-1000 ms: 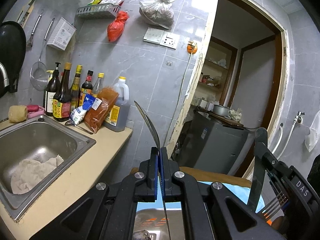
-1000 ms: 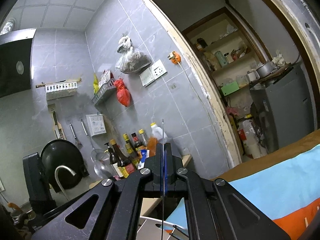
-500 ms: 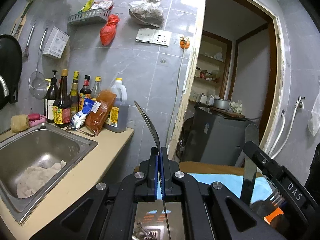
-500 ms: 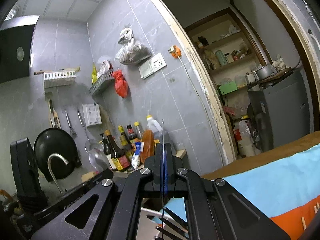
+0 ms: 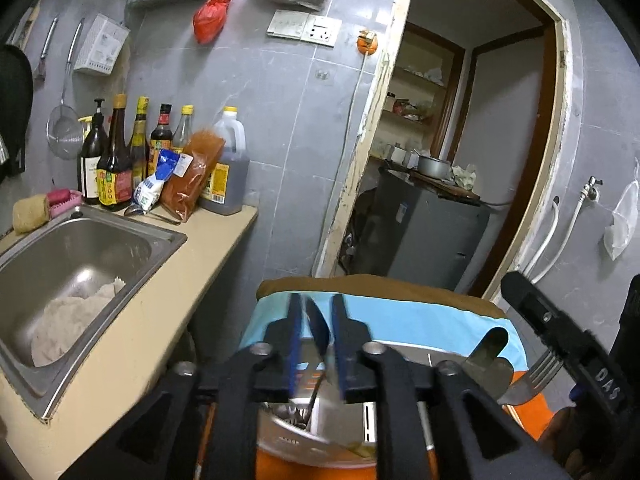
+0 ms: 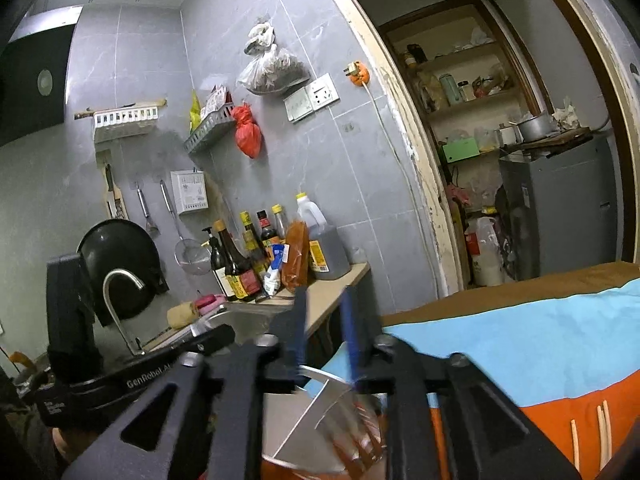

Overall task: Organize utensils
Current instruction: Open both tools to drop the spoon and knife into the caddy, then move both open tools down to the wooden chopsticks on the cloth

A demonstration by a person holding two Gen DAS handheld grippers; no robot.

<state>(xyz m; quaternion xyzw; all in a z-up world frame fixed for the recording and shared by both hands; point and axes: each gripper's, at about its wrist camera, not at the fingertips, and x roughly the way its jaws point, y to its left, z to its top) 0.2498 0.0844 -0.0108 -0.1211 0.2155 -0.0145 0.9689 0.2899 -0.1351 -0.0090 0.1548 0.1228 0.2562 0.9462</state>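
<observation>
My left gripper (image 5: 316,344) has just been opening: its blue pads stand narrowly apart with the steel spoon (image 5: 319,334) loose between them, tipping toward the shiny metal utensil holder (image 5: 316,428) below. My right gripper (image 6: 324,332) has likewise just parted its jaws, and the steel fork (image 6: 344,416), blurred, sits below the pads over the same holder, with no visible pad contact, on the blue-and-orange cloth (image 6: 540,352). I judge this the release step; next I should lift both grippers clear and seek any remaining utensils, perhaps the pale chopsticks (image 6: 600,424) on the orange.
</observation>
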